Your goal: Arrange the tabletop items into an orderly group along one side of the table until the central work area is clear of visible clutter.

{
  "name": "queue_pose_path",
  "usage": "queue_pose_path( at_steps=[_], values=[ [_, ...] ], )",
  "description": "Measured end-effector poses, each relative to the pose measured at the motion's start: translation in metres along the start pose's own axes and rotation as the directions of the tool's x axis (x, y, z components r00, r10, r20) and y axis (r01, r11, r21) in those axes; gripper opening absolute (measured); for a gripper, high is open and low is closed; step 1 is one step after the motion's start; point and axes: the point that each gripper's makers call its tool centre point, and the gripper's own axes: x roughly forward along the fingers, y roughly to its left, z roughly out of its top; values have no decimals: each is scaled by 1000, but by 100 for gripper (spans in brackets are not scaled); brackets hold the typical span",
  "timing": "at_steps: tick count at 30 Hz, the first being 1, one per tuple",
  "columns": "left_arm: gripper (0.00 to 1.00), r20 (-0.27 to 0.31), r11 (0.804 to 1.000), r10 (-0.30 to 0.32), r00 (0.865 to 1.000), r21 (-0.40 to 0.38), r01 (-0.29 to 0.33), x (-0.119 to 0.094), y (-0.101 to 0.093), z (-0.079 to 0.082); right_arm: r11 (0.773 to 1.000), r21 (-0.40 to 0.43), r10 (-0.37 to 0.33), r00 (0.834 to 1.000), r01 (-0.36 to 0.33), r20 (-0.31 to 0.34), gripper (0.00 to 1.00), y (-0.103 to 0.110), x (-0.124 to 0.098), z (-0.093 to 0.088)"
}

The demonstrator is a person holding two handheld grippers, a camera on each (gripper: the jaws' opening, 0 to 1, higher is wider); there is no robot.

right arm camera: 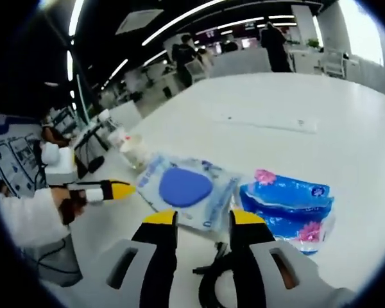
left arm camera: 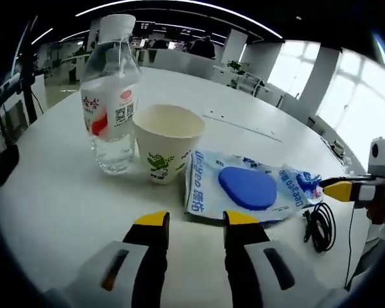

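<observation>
A clear water bottle [left arm camera: 112,96] with a white cap stands upright at the left. Beside it stands a white paper cup [left arm camera: 165,141], right next to a flat white-and-blue packet [left arm camera: 250,186] with a blue oval on it. My left gripper [left arm camera: 194,221] is open just short of that packet's near edge, holding nothing. My right gripper [right arm camera: 204,221] is open over a coiled black cable [right arm camera: 218,269], with the same packet [right arm camera: 186,187] ahead of it and a blue tissue pack [right arm camera: 289,205] to its right. The right gripper [left arm camera: 346,190] comes in by the packet's right end.
The round white table [left arm camera: 58,192] stretches far beyond the items. The black cable [left arm camera: 319,224] lies near the table's right edge. The left gripper [right arm camera: 106,190] and a person's hand enter from the left. Office desks, chairs and people stand in the background.
</observation>
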Motion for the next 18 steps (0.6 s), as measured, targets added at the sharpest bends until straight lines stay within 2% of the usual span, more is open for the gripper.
queue_pose_path(
  at_steps=[4,6,9,11,18],
  values=[
    [38,5,998,9,1000,61,-10,-18,5,1,1000,-4,8,1000,-8,-1,39,-4,-16,-12],
    [42,5,998,7,1000,61,-7,-25,7,1,998,67,17,1000,-17,-4,45,-5,-26,-19],
    [55,29,999,-8,1000,38,7,-38,9,3,996,84,19,1000,-19,6,51,-9,-40,-27],
    [64,22,999,2,1000,42,-3,-45,14,0,995,99,20,1000,-20,1,53,-10,-50,-35],
    [79,14,999,25,1000,32,-25,-73,30,-10,993,113,15,1000,-14,-1,59,-16,-83,-55]
  ],
)
